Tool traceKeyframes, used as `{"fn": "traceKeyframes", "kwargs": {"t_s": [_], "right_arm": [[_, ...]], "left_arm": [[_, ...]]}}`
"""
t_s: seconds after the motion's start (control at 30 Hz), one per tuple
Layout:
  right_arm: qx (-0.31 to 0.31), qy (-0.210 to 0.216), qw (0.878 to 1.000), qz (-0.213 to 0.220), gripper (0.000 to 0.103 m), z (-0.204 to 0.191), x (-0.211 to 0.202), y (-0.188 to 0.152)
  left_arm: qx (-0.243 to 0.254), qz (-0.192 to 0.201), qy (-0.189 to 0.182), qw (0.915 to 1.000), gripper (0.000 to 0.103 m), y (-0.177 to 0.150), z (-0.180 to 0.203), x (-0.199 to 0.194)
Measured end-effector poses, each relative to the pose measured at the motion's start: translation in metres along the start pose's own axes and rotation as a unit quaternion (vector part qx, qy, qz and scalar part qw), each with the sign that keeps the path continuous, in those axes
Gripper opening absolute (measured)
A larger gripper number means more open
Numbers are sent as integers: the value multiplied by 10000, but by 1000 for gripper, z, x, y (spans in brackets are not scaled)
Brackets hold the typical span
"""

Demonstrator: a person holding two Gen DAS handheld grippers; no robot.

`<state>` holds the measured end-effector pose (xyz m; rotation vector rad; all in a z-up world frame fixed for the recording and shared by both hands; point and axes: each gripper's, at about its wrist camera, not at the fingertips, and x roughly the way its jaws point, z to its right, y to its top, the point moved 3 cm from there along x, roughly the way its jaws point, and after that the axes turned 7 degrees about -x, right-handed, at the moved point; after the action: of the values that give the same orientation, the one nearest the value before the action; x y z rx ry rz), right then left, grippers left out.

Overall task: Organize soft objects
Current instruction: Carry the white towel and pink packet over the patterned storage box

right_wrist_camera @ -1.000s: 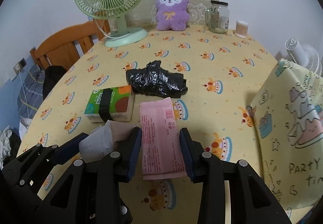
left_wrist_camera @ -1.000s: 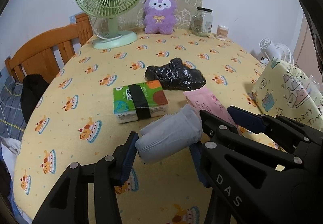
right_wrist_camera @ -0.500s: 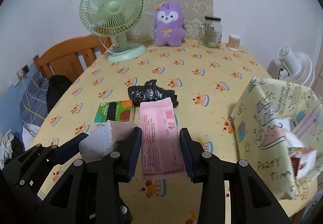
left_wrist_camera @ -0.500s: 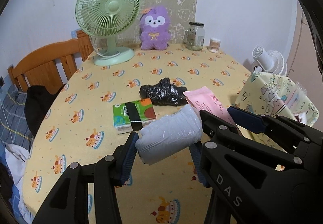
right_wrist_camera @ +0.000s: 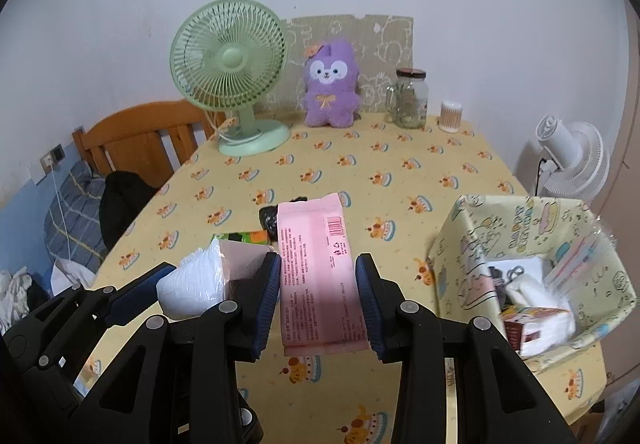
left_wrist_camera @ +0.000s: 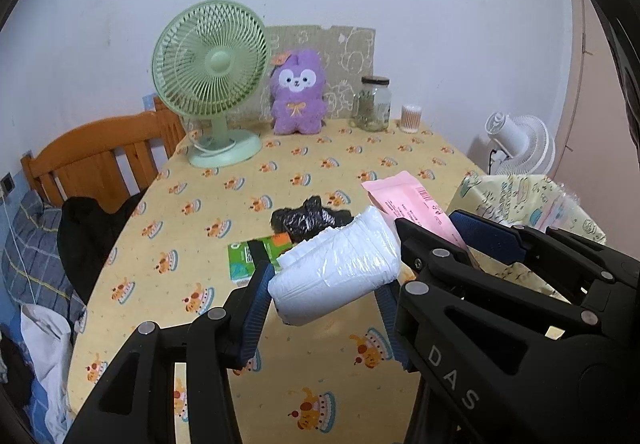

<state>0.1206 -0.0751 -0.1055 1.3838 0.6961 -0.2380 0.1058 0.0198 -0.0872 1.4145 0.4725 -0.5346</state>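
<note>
The left tool (left_wrist_camera: pixel 324 298) is clamped on a white roll (left_wrist_camera: pixel 338 270) wrapped in clear film, its blue pads pressed into the roll's sides, held in the air above the desk (left_wrist_camera: pixel 192 236); the right tool (right_wrist_camera: pixel 316 298) grips a flat pink pack (right_wrist_camera: pixel 316 268) by its long edges, also off the desk, with the pack's far end jutting well past the fingertips; the two tools sit side by side, the roll just left of the pink pack; beneath and beyond them on the yellow cloth lie a green pack (left_wrist_camera: pixel 250 254) with a black band and a crumpled black bag (left_wrist_camera: pixel 308 218), near each other around the desk's middle; a fabric bin (right_wrist_camera: pixel 536 268) stands at the desk's right edge, open at the top, with white and boxed items inside, near the right tool; the far edge by the wall carries a green fan (right_wrist_camera: pixel 232 72), a purple plush (right_wrist_camera: pixel 330 84), a jar (right_wrist_camera: pixel 410 98) and a swab tub (right_wrist_camera: pixel 451 116), well apart from the tools; open cloth stretches between the black bag and that back row; off the left edge stand a wooden chair (left_wrist_camera: pixel 100 152) and bedding (left_wrist_camera: pixel 32 244); a white fan (right_wrist_camera: pixel 572 160) stands beyond the right edge.
</note>
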Motion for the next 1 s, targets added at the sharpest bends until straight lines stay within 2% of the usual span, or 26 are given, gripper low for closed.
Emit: {"fn": "traceKeyframes", "kwargs": {"t_s": [0.37,1.0], "right_arm": [[-2,-1,9997,233,42,3,-28,10],[74,-91,9989,455,42,31,-47,21]], "left_arm": [[32,228,17,9997,53,10,9,-25],[170,417,-62,9990,53,25,37,-33]]}}
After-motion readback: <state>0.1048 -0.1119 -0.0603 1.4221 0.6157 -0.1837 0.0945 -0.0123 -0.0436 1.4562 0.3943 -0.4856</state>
